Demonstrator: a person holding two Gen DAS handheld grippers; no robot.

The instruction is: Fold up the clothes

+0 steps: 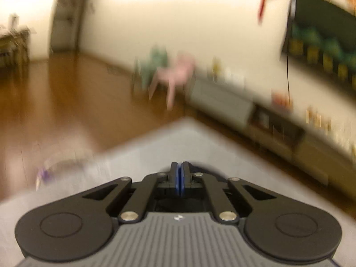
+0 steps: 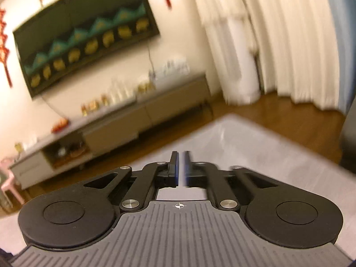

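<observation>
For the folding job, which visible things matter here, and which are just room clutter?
Job: left gripper, shut; right gripper, slightly open; grey table surface. No garment clearly visible.

Clutter: pink plastic chair, dark wall-mounted screen, white curtains, low grey cabinet.

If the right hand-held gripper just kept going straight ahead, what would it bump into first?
Probably the grey table just beyond the right hand-held gripper; past its edge, floor and curtains. Depth is unclear.

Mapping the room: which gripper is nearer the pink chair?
Left, probably. The left gripper faces the pink chair straight ahead; from the right gripper it sits far off to the left.
</observation>
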